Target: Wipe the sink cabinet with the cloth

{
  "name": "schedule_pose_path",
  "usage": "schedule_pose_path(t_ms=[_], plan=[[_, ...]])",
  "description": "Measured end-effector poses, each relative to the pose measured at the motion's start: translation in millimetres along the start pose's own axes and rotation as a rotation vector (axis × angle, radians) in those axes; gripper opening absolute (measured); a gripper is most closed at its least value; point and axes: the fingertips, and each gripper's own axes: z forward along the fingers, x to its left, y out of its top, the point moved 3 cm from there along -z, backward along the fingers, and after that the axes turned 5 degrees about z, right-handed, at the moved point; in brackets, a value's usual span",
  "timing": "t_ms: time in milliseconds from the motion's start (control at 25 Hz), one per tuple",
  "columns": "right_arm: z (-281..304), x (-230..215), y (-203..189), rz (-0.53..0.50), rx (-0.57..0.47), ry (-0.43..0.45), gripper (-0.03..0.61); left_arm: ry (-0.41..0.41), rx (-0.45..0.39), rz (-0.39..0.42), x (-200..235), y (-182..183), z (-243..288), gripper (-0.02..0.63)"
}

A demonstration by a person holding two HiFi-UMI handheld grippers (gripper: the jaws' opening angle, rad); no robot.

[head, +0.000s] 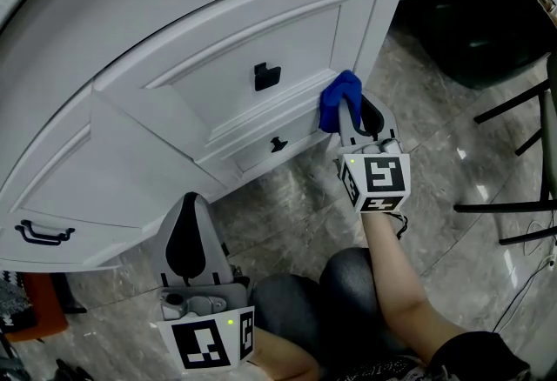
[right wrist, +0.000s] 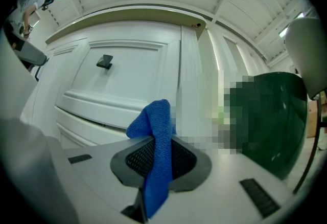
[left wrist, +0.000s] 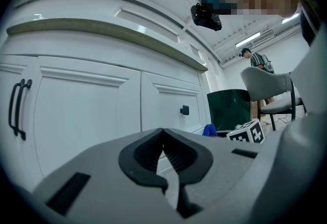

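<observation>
Your right forearm reaches toward 12 o'clock, and the right gripper (head: 354,110) fingers pinch the blue cloth (head: 338,99) at the sink cabinet (head: 218,49) corner. Your left gripper (head: 186,210) sits at 7 o'clock, fingers pressed together on nothing.

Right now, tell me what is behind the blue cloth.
Behind the cloth, clamped in the right gripper, stands the white cabinet, low on its front by the corner. The patch directly behind the cloth is covered.

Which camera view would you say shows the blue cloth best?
The right gripper view: the blue cloth fills the centre, clamped in the right gripper. The head view shows it small, by the cabinet; the left gripper view catches only a blue scrap.
</observation>
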Motion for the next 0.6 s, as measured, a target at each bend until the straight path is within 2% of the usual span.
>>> schedule_pose_path(t_ms=[280,440,520,600], plan=[[2.0,-11.7,-1.4,0.004,-0.013,-0.032,0.058,0.006,0.002,-0.004,2.6,-2.7,2.5,0.005],[-8.0,-5.8,3.0,-0.050,-0.015,-0.045,0.058,0.016,0.000,-0.018,8.0,-6.1,2.1,0.005],[-20.5,9.6,7.3,-0.033,-0.007,-0.003,0.058,0.017,0.002,-0.021,10.4,-8.1,2.2,0.005],[-30.4,37.9,9.5,-0.041,0.005,0.088,0.058,0.017,0.004,-0.020,12.4,-9.9,2.7,0.005]])
